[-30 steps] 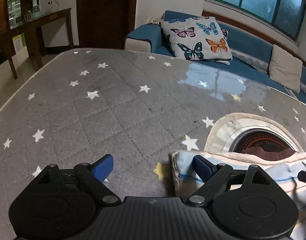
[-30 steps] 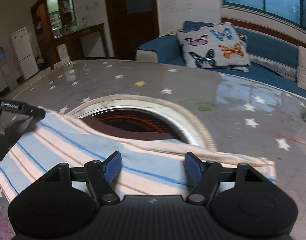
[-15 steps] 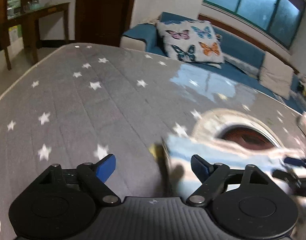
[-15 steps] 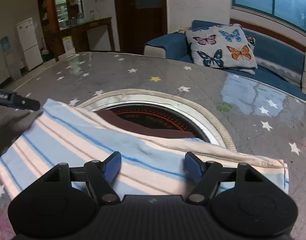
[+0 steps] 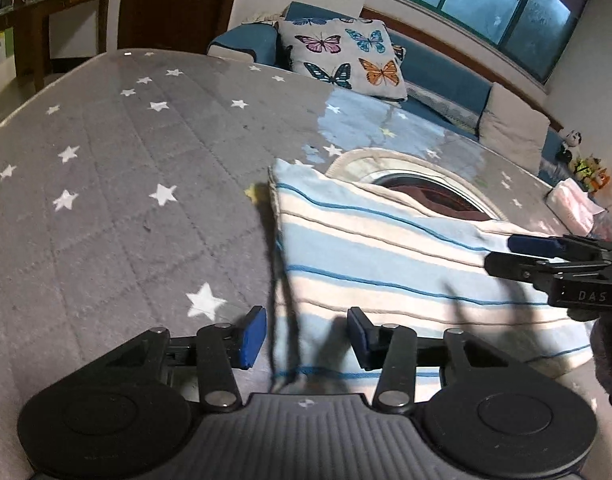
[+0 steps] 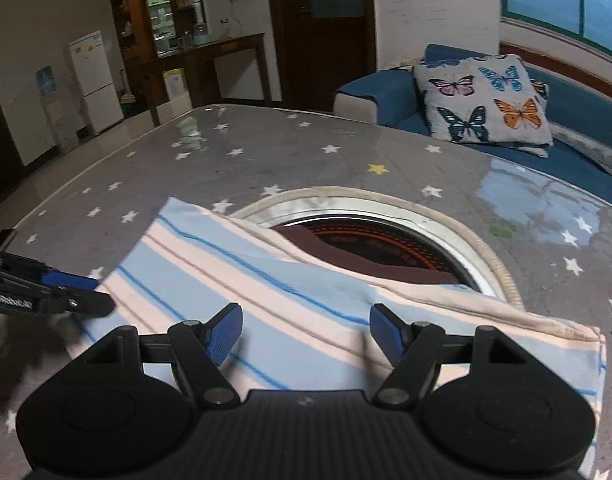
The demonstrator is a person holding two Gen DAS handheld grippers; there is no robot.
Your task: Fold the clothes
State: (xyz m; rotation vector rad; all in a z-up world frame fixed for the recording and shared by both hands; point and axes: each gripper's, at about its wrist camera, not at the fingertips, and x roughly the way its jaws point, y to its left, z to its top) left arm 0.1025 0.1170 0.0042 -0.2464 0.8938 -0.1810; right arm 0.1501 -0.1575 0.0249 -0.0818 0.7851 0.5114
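A folded garment with pale blue, cream and thin blue stripes (image 5: 377, 256) lies flat on the grey star-print table (image 5: 118, 184); it also shows in the right wrist view (image 6: 290, 308). My left gripper (image 5: 306, 338) is open and empty, raised over the garment's near left edge. My right gripper (image 6: 306, 330) is open and empty above the garment's near edge. The right gripper also shows from the side in the left wrist view (image 5: 505, 254), over the garment's right part. The left gripper's tips (image 6: 82, 294) reach the garment's left edge in the right wrist view.
A round opening with a cream rim (image 6: 445, 224) and a dark red inside sits in the table just behind the garment, which partly covers it. A blue sofa with a butterfly cushion (image 6: 485, 100) stands beyond the far edge. A pink tissue pack (image 5: 573, 204) lies at the right.
My left gripper has risen and swung right, so the garment now fills its view. My right gripper has risen and pulled back a little. Both stay open and the garment lies still.
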